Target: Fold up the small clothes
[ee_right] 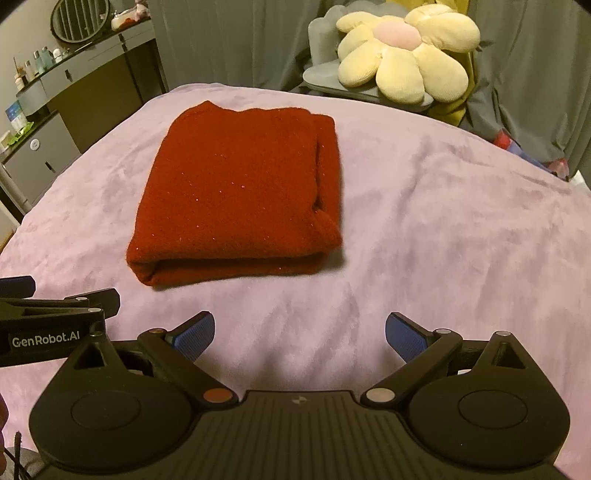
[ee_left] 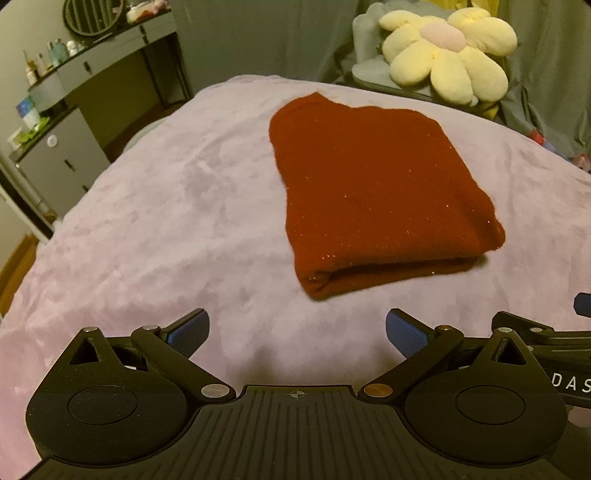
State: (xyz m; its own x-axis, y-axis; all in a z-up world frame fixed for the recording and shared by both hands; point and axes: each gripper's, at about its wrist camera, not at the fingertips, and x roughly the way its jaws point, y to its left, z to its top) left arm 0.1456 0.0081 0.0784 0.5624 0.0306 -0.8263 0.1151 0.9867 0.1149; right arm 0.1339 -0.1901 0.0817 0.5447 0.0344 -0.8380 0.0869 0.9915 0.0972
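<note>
Red sweater (ee_left: 373,192) lies folded into a thick, roughly square bundle on the lilac blanket (ee_left: 147,221) that covers the bed, its rounded fold edge turned toward me and its layers stacked flat. From my left wrist camera it sits ahead and to the right; from my right wrist camera the same sweater (ee_right: 236,195) sits ahead and to the left, so it lies between my two tools and beyond both of them.

My left gripper (ee_left: 297,332) hangs over bare blanket with its jaws spread wide and nothing between the blue pads (ee_left: 188,332). My right gripper (ee_right: 300,334) is the same: jaws wide apart, holding nothing, over the blanket (ee_right: 443,240) and apart from the sweater's near edge. Each tool shows at the edge of the other's view, so the two are side by side and close.

Beyond the bed, a pale yellow flower cushion (ee_left: 447,55) with a pink centre rests on a grey chair (ee_left: 365,66). At far left stands a grey dresser (ee_right: 48,147) with bottles on top and a round mirror (ee_right: 79,18) above it.
</note>
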